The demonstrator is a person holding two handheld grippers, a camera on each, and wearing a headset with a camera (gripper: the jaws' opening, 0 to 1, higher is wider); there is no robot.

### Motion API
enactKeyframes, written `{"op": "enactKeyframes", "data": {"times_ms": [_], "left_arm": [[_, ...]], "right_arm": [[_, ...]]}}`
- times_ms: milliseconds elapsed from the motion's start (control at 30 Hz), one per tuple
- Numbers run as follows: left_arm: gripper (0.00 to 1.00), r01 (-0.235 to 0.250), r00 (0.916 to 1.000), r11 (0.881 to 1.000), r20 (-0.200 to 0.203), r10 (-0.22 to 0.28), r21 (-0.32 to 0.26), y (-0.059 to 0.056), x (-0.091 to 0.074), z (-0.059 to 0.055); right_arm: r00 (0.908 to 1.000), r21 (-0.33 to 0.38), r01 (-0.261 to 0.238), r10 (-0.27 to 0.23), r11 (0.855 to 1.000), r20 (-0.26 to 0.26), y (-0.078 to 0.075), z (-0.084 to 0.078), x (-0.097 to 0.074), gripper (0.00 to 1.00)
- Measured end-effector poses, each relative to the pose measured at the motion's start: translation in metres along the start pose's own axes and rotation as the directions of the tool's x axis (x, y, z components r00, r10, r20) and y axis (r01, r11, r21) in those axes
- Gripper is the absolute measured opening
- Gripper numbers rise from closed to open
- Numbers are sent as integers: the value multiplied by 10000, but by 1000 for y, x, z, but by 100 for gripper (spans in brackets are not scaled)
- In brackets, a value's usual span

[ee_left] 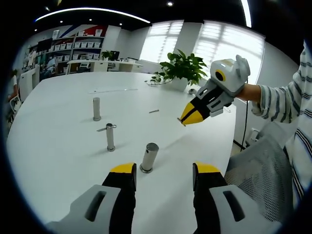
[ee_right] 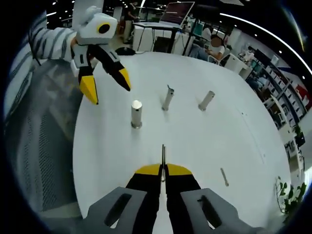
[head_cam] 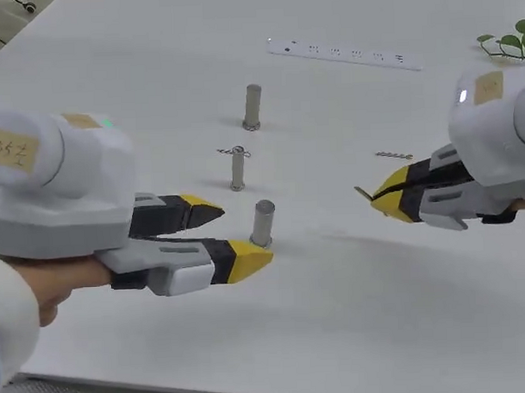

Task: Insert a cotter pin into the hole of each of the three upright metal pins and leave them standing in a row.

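- The left tongs (head_cam: 238,234) are hovering low over the white surface (head_cam: 353,323). Their jaws are standing apart with nothing between them, and the tips are just beside the nearest metal pin (head_cam: 263,222).
- The right tongs (head_cam: 375,197) are hanging above the surface off to the right. Their jaws are pressing together on a held cotter pin (ee_right: 163,155), whose end is sticking out past the tips.
- All three metal pins are standing upright in a row. The middle metal pin (head_cam: 237,171) is carrying an inserted cotter pin (head_cam: 234,151) crosswise near its top, and the farthest metal pin (head_cam: 252,106) is standing beyond it.
- A loose cotter pin (head_cam: 394,155) is lying flat on the surface, well apart from the row, on the right tongs' side.
- A power strip (head_cam: 344,54) is lying at the far side, with a potted plant (head_cam: 509,43) showing at the right edge.
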State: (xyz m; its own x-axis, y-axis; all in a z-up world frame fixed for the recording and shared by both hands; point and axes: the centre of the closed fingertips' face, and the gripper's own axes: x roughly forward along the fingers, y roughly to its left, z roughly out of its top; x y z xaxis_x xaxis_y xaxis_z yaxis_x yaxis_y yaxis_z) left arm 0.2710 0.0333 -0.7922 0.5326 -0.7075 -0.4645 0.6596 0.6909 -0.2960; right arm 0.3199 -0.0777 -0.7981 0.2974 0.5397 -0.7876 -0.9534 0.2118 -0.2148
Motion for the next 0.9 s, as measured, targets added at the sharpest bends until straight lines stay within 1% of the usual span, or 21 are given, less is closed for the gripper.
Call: {"op": "enactKeyframes", "data": {"times_ms": [33, 133, 167, 267, 300, 367, 433, 500, 567, 600, 633, 767, 900], "left_arm": [[45, -27, 10000, 10000, 16, 27, 8, 0, 0, 1], [43, -218, 9998, 9995, 9, 218, 218, 2, -1, 2], [43, -233, 9997, 9995, 24, 233, 199, 2, -2, 2], [39, -246, 9996, 9996, 163, 245, 111, 1, -4, 6], [37, -239, 9995, 9997, 184, 238, 98, 0, -4, 7], [37, -150, 9997, 9999, 178, 151, -34, -2, -5, 7], [36, -86, 9999, 9999, 91, 86, -56, -5, -5, 7], [35, 15, 10000, 10000, 44, -15, -36, -8, -5, 6], [34, 294, 9995, 9991, 70, -292, -292, -14, -4, 7], [32, 469, 9989, 9974, 28, -468, -540, -17, -4, 6], [32, 542, 9985, 9965, 38, -540, -639, -18, -4, 6], [30, 776, 9968, 9930, 241, -758, -890, -24, -2, 10], [30, 879, 9961, 9899, 85, -875, -1108, -27, 0, 7]], "right_arm": [[9999, 85, -73, 72, 9999, 152, 4, 4, 0, 3], [9995, 68, -92, 90, 9999, 304, 10, 10, 1, 3], [9993, 70, -104, 101, 9999, 367, 12, 11, 1, 3], [9975, 376, -165, 138, 9992, 699, 20, 19, 3, 3], [9971, 391, -165, 136, 9991, 744, 19, 19, 4, 3], [9966, 375, -149, 118, 9992, 820, 23, 21, 5, 3], [9960, 350, -201, 170, 9992, 879, 29, 24, 7, 3], [9958, 123, -301, 289, 9995, 864, 35, 24, 10, 3], [9964, -159, -253, 265, 9996, 806, 40, 24, 11, 3], [9963, -209, -256, 272, 9995, 814, 41, 25, 11, 3], [9961, -285, -272, 295, 9992, 828, 44, 26, 11, 3], [9956, -569, -276, 325, 9980, 877, 52, 29, 13, 3], [9945, -670, -309, 374, 9973, 983, 58, 32, 15, 3]]}}
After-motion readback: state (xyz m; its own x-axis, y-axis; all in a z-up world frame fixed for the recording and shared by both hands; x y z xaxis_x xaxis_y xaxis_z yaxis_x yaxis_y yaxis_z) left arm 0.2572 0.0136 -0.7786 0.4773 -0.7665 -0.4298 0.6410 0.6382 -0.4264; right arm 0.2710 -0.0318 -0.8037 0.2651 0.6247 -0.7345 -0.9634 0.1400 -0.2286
